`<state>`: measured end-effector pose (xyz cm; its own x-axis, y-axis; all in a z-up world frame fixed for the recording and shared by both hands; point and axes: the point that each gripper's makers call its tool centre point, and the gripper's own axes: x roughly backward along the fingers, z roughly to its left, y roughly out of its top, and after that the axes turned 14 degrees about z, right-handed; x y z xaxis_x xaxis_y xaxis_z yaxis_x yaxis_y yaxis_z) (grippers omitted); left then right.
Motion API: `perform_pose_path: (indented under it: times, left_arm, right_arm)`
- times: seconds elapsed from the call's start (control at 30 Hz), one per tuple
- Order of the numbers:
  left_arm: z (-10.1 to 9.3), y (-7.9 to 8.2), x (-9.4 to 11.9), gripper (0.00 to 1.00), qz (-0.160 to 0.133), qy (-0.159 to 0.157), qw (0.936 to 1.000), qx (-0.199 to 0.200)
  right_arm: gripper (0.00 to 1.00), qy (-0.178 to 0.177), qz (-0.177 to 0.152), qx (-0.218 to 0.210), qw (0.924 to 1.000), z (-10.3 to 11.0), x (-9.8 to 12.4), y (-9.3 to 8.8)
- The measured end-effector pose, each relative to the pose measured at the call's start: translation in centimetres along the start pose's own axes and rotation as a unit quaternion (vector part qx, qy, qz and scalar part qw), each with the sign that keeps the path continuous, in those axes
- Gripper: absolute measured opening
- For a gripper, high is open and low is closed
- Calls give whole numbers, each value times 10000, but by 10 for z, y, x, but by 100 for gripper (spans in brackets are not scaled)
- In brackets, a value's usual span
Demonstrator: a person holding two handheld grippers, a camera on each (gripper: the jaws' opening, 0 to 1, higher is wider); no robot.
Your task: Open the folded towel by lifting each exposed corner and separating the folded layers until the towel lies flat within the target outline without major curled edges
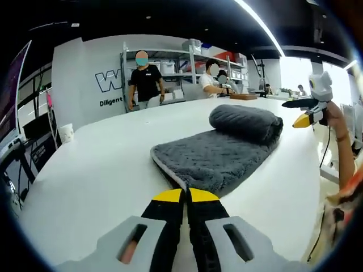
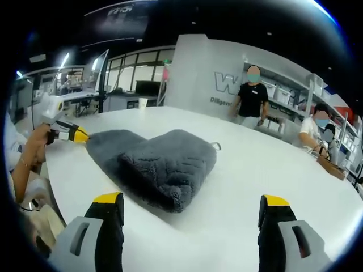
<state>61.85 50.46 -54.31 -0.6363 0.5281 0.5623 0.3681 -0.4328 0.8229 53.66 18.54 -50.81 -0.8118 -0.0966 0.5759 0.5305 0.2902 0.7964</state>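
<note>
The left hand-held gripper (image 1: 185, 195) is pinched on the near corner of the towel (image 1: 218, 150) on the desk (image 1: 102, 170); the right hand-held gripper (image 2: 193, 204) hangs wide beside the towel's rolled end.

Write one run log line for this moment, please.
left gripper: shut on towel edge | right gripper: open, off towel | towel: partly folded

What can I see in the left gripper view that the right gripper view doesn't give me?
Left gripper view: the left tongs up close, shut at the near edge of the grey towel, with the right tongs raised beyond it.

Right gripper view: the right tongs up close, wide open, a small loop on the towel's far side, and a monitor behind.

Both: the towel, the white table and a person in black.
</note>
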Motion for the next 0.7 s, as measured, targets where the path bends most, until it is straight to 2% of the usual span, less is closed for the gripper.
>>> perform_pose_path:
  times: [0.33, 0.7]
  left_arm:
    - [14, -13, 14, 2, 52, 144, 9998, 132]
    - [17, -23, 28, 2, 111, 190, 9996, 179]
  right_arm:
    - [99, 163, 22, 105, 9998, 11, -7, 3]
    - [99, 430, -29, 322, 9985, 31, -13, 11]
